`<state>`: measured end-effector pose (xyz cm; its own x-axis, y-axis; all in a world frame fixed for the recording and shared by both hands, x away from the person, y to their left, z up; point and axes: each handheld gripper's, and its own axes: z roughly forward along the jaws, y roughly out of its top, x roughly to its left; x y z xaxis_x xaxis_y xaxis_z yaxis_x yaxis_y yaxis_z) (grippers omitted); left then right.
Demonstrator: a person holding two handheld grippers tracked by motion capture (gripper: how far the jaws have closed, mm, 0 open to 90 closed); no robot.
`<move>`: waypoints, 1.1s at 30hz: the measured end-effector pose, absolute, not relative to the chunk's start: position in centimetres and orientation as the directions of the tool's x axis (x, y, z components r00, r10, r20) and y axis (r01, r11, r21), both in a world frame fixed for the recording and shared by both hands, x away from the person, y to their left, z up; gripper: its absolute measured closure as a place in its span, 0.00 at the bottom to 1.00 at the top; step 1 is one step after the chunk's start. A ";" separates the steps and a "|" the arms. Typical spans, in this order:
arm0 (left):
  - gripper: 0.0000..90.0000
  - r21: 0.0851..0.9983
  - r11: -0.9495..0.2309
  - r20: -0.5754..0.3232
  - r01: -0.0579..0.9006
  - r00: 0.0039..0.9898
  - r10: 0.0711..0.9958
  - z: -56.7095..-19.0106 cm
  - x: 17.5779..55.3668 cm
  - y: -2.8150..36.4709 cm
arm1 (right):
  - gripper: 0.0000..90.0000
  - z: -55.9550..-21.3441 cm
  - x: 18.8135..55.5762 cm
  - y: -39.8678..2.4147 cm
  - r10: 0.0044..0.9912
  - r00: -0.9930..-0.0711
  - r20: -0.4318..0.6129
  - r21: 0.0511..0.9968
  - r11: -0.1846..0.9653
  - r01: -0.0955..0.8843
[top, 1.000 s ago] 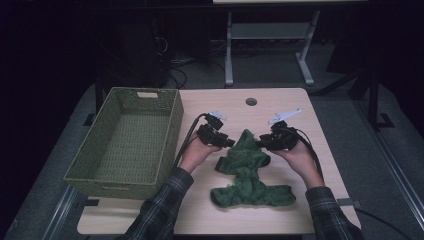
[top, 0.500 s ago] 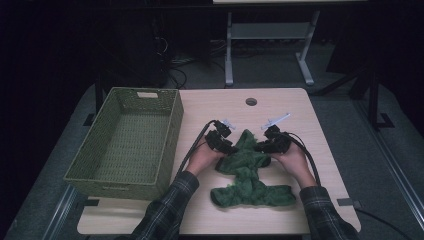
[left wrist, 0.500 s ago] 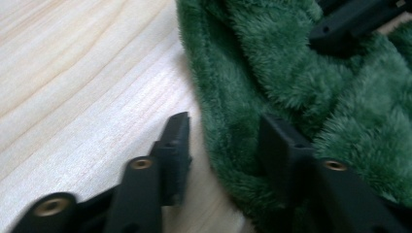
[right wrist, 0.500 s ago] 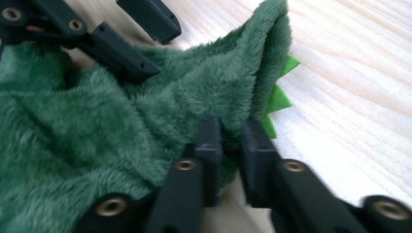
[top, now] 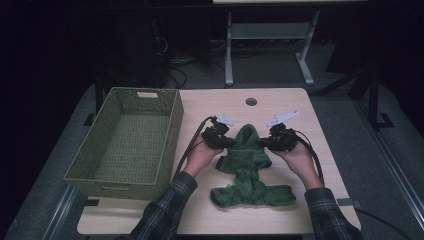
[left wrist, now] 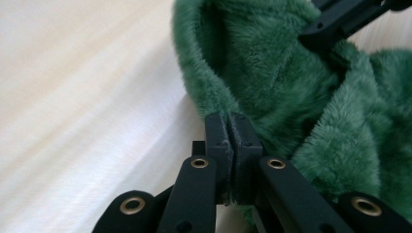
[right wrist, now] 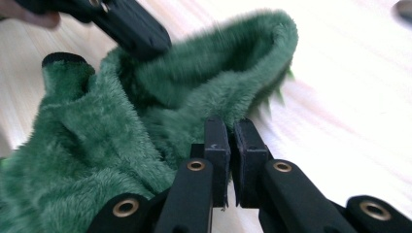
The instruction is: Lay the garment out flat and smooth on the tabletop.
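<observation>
left gripper just closed, pinching hood edge of green fleece garment; right gripper likewise, opposite edge.

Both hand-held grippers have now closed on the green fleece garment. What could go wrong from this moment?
1. The left hand-held gripper and right hand-held gripper pinch only the fluffy edge of the green garment, so the pile may slip out when lifted.
2. The lower part lies bunched on the table; it may drag or unfold unevenly.
3. The wicker basket stands close to the left forearm, which may bump it.
</observation>
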<state>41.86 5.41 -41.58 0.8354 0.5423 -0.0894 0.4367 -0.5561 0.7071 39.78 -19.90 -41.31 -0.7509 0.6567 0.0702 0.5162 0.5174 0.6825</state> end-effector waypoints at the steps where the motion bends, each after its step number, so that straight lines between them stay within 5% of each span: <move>1: 0.98 0.728 -0.540 -0.067 0.422 0.828 0.557 -40.8 41.5 6.1 | 0.96 -40.7 39.4 -20.5 0.668 -0.741 0.072 0.697 0.497 0.516; 10: 0.99 0.749 -0.493 -0.073 0.443 0.794 0.603 -41.7 41.6 7.8 | 0.98 -42.0 39.2 -24.4 0.732 -0.666 0.141 0.682 0.416 0.602; 24: 0.97 0.681 -0.554 -0.062 0.478 0.792 0.607 -45.7 43.0 6.4 | 0.96 -46.1 40.6 -24.0 0.756 -0.638 0.144 0.621 0.433 0.653; 27: 0.88 0.686 -0.536 -0.089 0.491 0.789 0.608 -45.3 42.7 6.6 | 0.87 -46.0 40.6 -23.9 0.761 -0.631 0.151 0.620 0.425 0.660; 28: 0.77 0.694 -0.523 -0.103 0.495 0.787 0.609 -45.0 42.7 6.7 | 0.77 -45.3 40.3 -24.1 0.768 -0.623 0.148 0.639 0.406 0.654; 33: 0.54 0.709 -0.506 -0.117 0.490 0.790 0.601 -43.3 41.9 7.2 | 0.72 -42.9 39.4 -24.5 0.773 -0.618 0.144 0.690 0.370 0.623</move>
